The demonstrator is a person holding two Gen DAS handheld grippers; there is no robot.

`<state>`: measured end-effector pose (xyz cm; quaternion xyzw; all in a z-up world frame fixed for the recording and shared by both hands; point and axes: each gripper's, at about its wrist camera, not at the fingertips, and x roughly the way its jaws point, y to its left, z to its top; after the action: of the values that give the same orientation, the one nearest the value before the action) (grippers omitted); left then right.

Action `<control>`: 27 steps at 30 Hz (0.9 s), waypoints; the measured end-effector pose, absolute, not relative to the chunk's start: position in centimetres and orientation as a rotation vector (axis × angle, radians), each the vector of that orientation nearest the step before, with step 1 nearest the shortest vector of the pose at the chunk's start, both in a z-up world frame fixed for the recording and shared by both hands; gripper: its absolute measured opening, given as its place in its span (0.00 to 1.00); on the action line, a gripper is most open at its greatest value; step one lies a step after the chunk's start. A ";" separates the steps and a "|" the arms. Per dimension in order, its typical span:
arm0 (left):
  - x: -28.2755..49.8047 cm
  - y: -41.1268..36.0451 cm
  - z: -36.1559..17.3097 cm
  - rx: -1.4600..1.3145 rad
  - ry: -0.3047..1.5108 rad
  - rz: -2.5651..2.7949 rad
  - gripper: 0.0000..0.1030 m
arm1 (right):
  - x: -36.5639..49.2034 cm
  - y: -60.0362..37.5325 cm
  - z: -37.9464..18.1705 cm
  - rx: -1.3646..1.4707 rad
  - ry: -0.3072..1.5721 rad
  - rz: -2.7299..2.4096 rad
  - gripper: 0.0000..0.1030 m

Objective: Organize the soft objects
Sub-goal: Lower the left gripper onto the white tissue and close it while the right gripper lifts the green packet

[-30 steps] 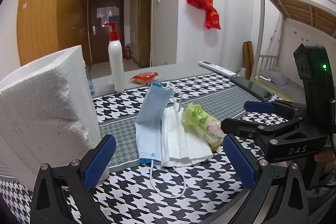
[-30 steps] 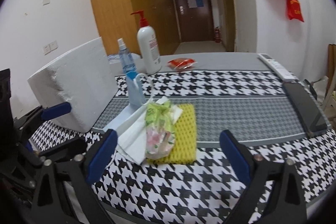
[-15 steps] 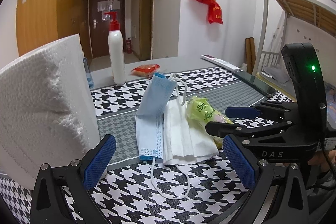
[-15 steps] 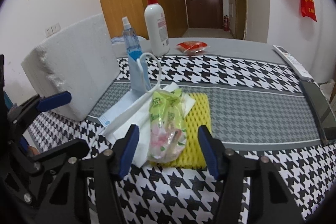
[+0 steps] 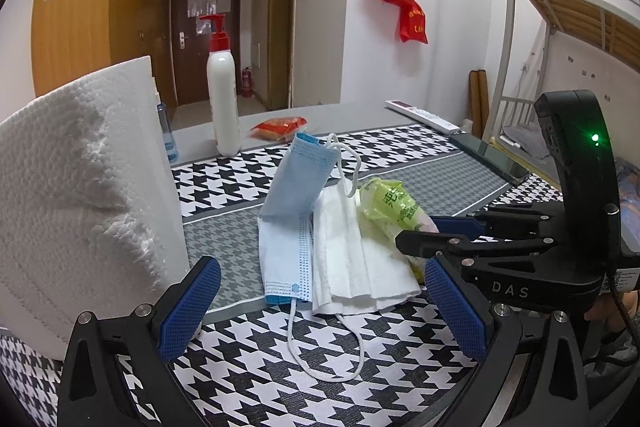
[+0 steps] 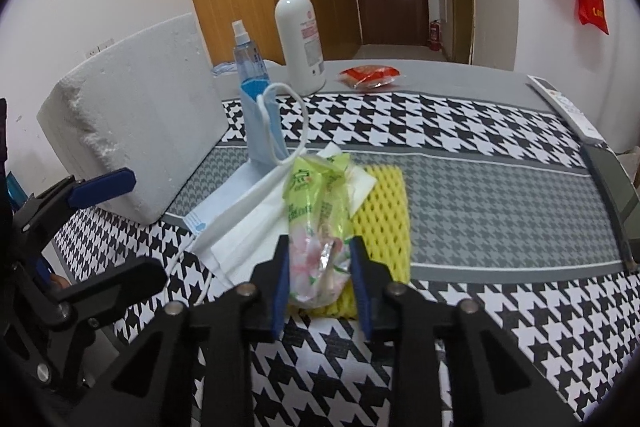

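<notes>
Tissue packet, soft, green and pink in crinkly plastic (image 6: pixel 316 227), lying lengthwise on top of the yellow foam mesh pad (image 6: pixel 384 211), its near end sitting between the blue pads of the right gripper (image 6: pixel 320 259).

Judging the risks first: possibly slipping out on the lift, the wrapper being slick and the grip catching only the near end; possibly sagging at the far end and dragging the yellow foam mesh pad along; possibly snagging the white ear loop lying against the far end of the tissue packet and tipping the upright fold of the light blue pleated face mask (image 5: pixel 292 195).

Turning to the tools: right gripper narrowed almost fully, pads pressing both sides of the wrapper and denting it a little, apparently pinching it, low over the near edge of the pad. Left gripper (image 5: pixel 320 283) spread wide, gripping nothing, touching nothing, hovering left of the pad and just short of the flat white pleated face mask (image 5: pixel 352 259).

Moving outward: white mask touching the pad's left edge, blue mask beyond it, big white polystyrene block (image 6: pixel 132 131) farther left, everything resting on the black-and-white houndstooth cloth (image 6: pixel 440 347).
</notes>
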<state>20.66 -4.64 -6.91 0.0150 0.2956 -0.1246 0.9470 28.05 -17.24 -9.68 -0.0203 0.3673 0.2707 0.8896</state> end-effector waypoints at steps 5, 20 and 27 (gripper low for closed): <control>20.9 -5.2 -7.0 0.048 0.609 -0.263 0.99 | 27.5 -18.1 -8.9 -0.024 0.743 0.554 0.27; 23.4 -7.4 -7.8 0.061 0.689 -0.278 0.99 | 26.7 -21.8 -8.1 0.046 0.718 0.460 0.27; 24.2 -8.2 -8.0 0.085 0.706 -0.271 0.96 | 26.6 -22.7 -8.0 0.075 0.698 0.454 0.27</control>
<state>24.20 -8.23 -7.99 0.0416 0.3448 -0.1323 0.9284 26.61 -22.75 -7.97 0.0362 0.3391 0.2203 0.9138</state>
